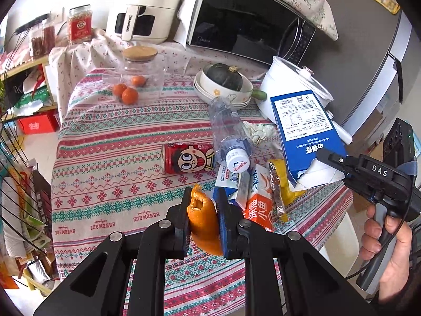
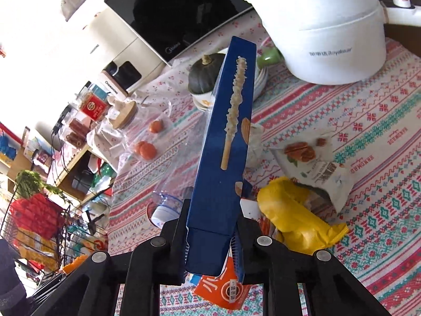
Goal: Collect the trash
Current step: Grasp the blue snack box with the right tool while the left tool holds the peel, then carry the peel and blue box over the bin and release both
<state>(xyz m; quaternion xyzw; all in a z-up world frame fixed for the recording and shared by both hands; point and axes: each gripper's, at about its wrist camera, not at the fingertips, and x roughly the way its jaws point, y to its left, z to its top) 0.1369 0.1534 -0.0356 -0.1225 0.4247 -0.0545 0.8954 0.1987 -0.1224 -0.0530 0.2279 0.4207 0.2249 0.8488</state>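
Orange peel (image 1: 204,221) sits pinched between the left gripper (image 1: 203,220) pads, held above the patterned tablecloth (image 1: 105,158). Right gripper (image 2: 211,237) is clamped on a blue biscuit-stick box (image 2: 223,158), lifted clear of the litter: red can (image 1: 188,158), plastic bottle (image 1: 229,131), yellow wrapper (image 2: 297,218).

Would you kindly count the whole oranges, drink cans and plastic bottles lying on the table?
Whole oranges: 3
Drink cans: 1
Plastic bottles: 1
Total: 5
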